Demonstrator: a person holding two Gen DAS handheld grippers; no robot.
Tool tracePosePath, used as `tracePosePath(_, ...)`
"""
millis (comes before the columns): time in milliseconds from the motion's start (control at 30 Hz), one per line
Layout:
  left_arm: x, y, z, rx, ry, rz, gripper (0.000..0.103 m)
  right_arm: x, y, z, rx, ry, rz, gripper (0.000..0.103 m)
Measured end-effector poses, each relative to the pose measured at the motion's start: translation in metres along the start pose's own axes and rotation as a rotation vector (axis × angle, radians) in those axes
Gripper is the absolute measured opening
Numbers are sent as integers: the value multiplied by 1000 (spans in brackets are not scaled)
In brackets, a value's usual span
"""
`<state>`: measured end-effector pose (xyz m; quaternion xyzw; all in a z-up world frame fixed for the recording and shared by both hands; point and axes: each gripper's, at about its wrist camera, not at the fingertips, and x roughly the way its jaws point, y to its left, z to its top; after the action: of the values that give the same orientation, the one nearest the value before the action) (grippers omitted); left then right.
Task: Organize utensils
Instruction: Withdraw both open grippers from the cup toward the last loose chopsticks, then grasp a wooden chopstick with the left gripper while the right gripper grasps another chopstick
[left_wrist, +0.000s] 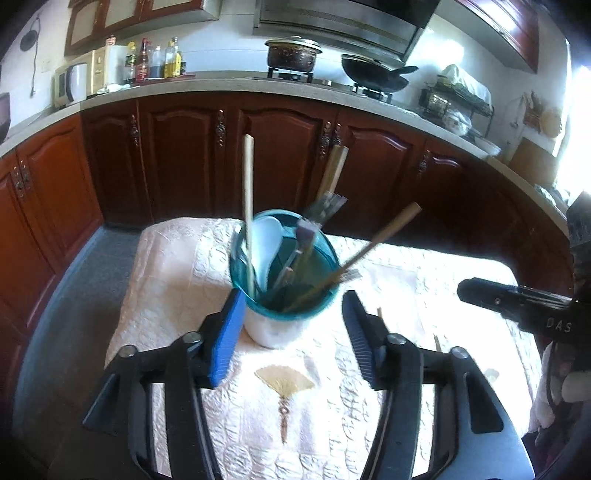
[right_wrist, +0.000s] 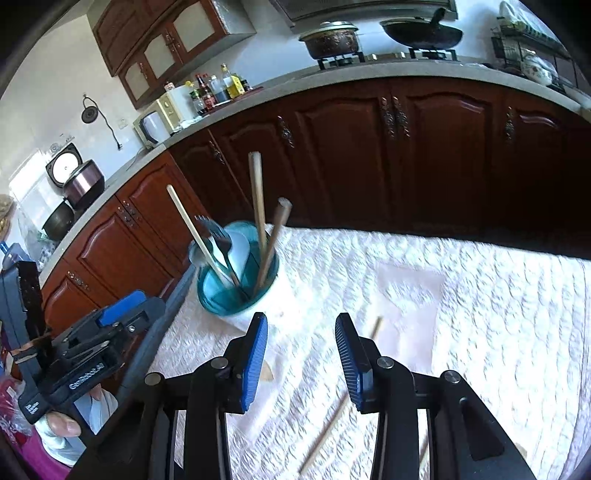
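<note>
We see teal utensil holder (left_wrist: 284, 266) on quilted counter (left_wrist: 424, 295), chopsticks, fork, white spoon inside. Left gripper (left_wrist: 293, 332) fingers wide, empty, flanking holder. Right gripper (right_wrist: 301, 350) fingers part-open, empty; loose chopstick (right_wrist: 332, 421) right of holder.

Quilted white cloth (right_wrist: 480, 295) lies beneath the fingers; dark wooden cabinets (left_wrist: 280, 147), pot (left_wrist: 291, 55) and wok (left_wrist: 373, 74) stand beyond them.

Utensils (left_wrist: 295, 251) in cup (left_wrist: 280, 295) on table (left_wrist: 177, 295)
</note>
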<state>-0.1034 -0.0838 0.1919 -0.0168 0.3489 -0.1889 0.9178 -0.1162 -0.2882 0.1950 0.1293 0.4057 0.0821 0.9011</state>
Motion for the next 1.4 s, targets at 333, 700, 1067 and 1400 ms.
tracePosePath(333, 0, -28, -23, 38, 48, -29, 62, -8, -24, -37, 38, 30, -38, 38)
tracePosePath(700, 37, -55, -50, 68, 172, -141, 62, 18, -99, -76, 151, 118, -122, 38)
tracePosePath(1067, 109, -87, -55, 126, 307, -170, 62, 72, -149, -83, 196, 204, -163, 22)
tracePosePath(1400, 198, -129, -46, 151, 393, -105, 58, 88, -165, -73, 180, 225, -156, 22)
